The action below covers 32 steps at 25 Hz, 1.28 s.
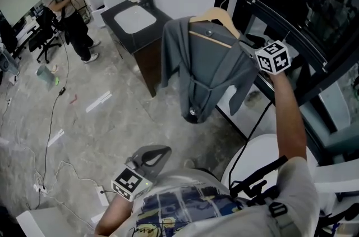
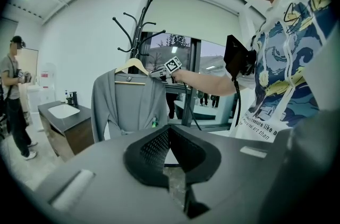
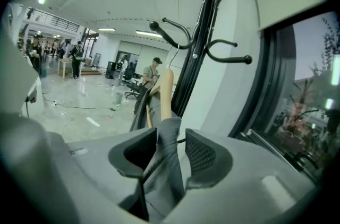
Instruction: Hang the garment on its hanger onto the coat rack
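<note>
Left gripper [image 2: 169, 130] low, jaws together, empty. Right gripper [image 3: 171, 135] has jaws apart around the grey garment [image 1: 207, 70] shoulder, which is on its hanger [image 1: 216, 17] at the coat rack [image 3: 206, 16]. Sink cabinet [image 1: 147, 62] sits beside it, person [image 1: 67, 11] beyond.

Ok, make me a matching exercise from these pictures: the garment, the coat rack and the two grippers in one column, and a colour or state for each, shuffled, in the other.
Column one:
1 garment
2 coat rack
3 left gripper
4 right gripper

Column two:
A jaws apart, grey cloth between them
B jaws together, nothing in them
C black, with curved hooks
D grey, draped on a wooden hanger

Pairs: 1-D, 2-C, 3-B, 4-A.
</note>
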Each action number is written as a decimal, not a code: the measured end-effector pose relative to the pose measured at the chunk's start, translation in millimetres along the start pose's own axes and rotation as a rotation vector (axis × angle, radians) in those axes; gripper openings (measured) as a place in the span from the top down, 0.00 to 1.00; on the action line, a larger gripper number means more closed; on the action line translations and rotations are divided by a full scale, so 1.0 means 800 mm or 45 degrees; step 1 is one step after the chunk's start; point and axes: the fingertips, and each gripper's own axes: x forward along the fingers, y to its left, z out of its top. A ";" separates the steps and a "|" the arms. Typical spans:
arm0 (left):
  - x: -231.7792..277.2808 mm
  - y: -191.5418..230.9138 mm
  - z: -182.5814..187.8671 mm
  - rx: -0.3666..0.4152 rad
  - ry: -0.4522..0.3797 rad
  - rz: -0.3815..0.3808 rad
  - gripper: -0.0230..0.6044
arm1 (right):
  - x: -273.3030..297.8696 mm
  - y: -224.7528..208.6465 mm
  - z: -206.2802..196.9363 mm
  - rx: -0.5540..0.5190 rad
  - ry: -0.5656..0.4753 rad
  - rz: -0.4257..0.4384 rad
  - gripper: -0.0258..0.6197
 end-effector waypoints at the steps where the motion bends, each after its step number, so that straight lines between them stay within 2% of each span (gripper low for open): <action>1: -0.006 -0.004 -0.004 -0.001 0.001 -0.010 0.96 | -0.013 -0.002 0.000 0.002 -0.012 -0.054 0.70; 4: -0.026 -0.017 -0.019 -0.004 0.019 -0.048 0.96 | -0.053 0.003 -0.002 0.024 -0.050 -0.194 0.70; 7: -0.043 -0.031 -0.024 -0.009 0.012 -0.092 0.96 | -0.086 0.036 -0.013 0.032 -0.043 -0.252 0.71; 10: -0.061 -0.043 -0.031 0.003 0.005 -0.127 0.96 | -0.112 0.095 -0.031 0.047 -0.027 -0.236 0.75; 15: -0.099 -0.046 -0.042 0.005 -0.014 -0.147 0.96 | -0.152 0.213 -0.063 0.085 -0.019 -0.169 0.90; 18: -0.120 -0.047 -0.051 0.003 -0.009 -0.154 0.96 | -0.178 0.276 -0.077 0.114 -0.021 -0.144 0.94; 32: -0.165 -0.093 -0.070 0.035 -0.010 -0.284 0.96 | -0.264 0.505 -0.088 0.282 -0.027 -0.059 0.96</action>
